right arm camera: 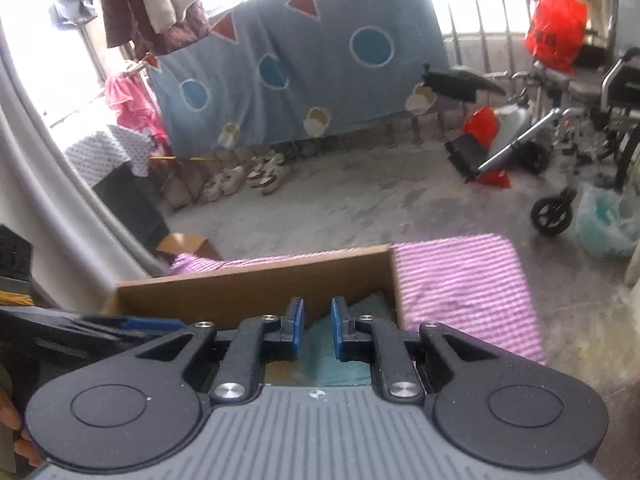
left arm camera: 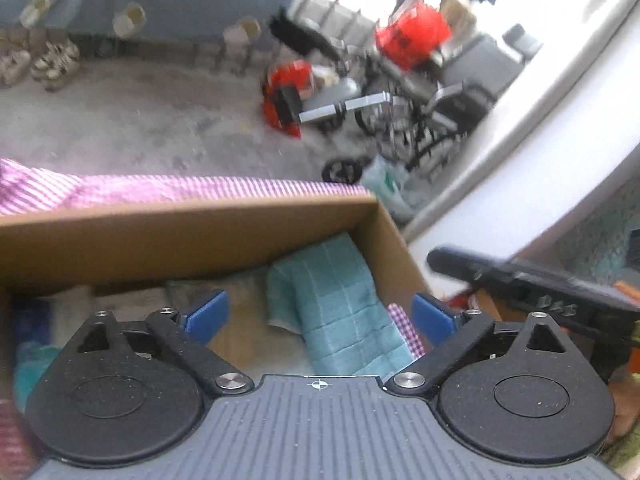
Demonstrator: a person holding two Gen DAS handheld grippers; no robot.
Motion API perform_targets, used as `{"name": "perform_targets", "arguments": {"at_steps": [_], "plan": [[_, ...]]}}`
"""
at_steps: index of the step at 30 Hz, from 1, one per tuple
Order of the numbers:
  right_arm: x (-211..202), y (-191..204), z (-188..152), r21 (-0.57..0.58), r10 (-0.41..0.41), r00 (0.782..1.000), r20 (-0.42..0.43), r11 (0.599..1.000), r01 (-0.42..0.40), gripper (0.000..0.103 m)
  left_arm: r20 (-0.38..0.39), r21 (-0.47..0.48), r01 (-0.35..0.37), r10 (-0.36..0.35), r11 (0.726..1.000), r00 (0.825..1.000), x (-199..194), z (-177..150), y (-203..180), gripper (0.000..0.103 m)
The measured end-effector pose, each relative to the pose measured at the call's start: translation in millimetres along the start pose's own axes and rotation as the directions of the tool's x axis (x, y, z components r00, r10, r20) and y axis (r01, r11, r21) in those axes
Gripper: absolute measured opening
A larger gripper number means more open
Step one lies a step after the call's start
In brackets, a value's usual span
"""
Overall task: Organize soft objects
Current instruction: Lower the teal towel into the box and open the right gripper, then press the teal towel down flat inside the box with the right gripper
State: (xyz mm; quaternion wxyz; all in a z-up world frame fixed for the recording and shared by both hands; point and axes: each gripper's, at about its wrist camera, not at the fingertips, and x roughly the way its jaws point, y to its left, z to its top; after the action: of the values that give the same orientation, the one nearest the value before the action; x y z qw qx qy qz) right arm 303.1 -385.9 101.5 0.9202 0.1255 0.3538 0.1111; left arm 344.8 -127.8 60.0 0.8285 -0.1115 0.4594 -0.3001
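Note:
An open cardboard box (left arm camera: 180, 240) stands on a pink striped cloth (left arm camera: 160, 190). A teal towel (left arm camera: 336, 308) lies crumpled inside it against the right wall, beside a beige cloth (left arm camera: 248, 292). My left gripper (left arm camera: 320, 316) hovers over the box, jaws wide open, nothing between the blue pads (left arm camera: 206, 314). The right gripper's black body (left arm camera: 520, 284) shows at the right. In the right wrist view my right gripper (right arm camera: 318, 328) hangs above the box (right arm camera: 256, 284) with its jaws a narrow gap apart and empty; the teal towel (right arm camera: 320, 364) lies below.
The pink striped cloth (right arm camera: 464, 288) spreads to the right of the box. Beyond lies bare concrete floor with a wheelchair (right arm camera: 580, 120), red bags (right arm camera: 556, 32), a hung blue blanket (right arm camera: 300, 60) and shoes (right arm camera: 248, 176). Blurred soft items (left arm camera: 32, 340) fill the box's left side.

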Motion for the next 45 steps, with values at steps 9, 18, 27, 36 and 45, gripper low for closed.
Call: {"name": "perform_targets", "arguments": {"at_steps": [9,18,27,36,45], "plan": [[43,36,-14,0.013,-0.043,0.982,-0.185,0.999,0.046,0.017,0.258,0.060,-0.043,0.026,0.997,0.966,-137,-54,6,0.103],[136,29,-31,-0.056,-0.302,0.890,-0.341,0.952,0.301,0.025,0.409,0.044,-0.084,0.058,0.996,0.911,-218,-140,37,0.103],[142,9,-33,0.137,-0.214,0.897,-0.386,0.949,0.286,0.054,0.430,-0.098,-0.072,0.107,0.993,0.897,-245,-185,85,0.103],[149,45,-26,-0.142,-0.452,0.849,-0.275,0.892,0.429,0.054,0.436,-0.149,-0.058,0.119,0.987,0.892,-251,-200,105,0.103],[160,18,-35,0.069,-0.329,0.867,-0.374,0.923,0.379,0.056,0.448,-0.128,-0.067,0.118,0.989,0.886,-255,-212,105,0.103]]}}
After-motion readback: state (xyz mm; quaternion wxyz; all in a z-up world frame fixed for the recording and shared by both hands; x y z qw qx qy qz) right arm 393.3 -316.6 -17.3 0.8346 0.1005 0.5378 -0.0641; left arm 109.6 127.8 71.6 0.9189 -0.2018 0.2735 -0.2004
